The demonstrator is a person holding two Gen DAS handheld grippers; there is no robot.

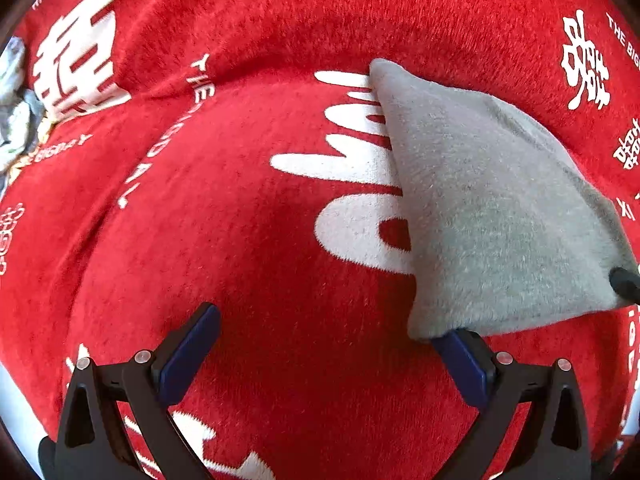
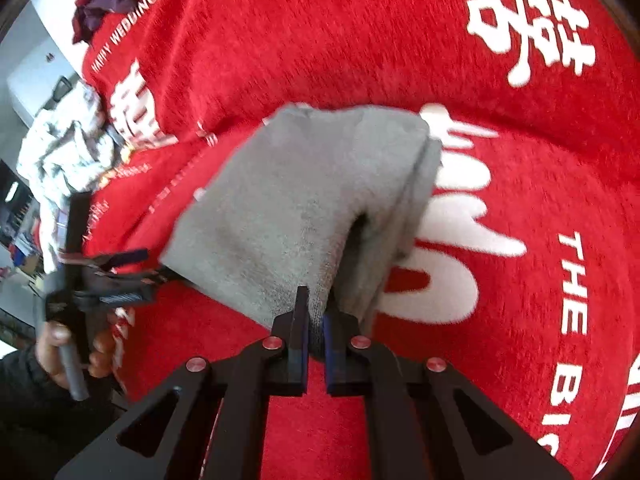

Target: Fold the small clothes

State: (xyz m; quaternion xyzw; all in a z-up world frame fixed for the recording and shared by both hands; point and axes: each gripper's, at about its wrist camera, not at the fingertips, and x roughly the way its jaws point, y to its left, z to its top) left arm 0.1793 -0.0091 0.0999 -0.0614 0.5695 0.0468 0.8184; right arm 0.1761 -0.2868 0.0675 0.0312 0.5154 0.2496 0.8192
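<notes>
Both cams sit right on the grippers, looking steeply down and close at the red blanket [image 1: 280, 280]. Left view peers past its fingers [image 1: 192, 352]; right view does too, facing toward the blanket's far-left edge. Both catch the grey cloth [image 2: 288, 208] and the big white print [image 1: 352, 160].

A plush red blanket printed with white characters and lettering [image 2: 304, 40] fills nearly everything ahead of the gripper, creased in soft ridges. Far off to its upper left, a pale wall [image 2: 28, 60] shows in daylight, and dim, blurred shelving [image 2: 16, 220] sits below it.
</notes>
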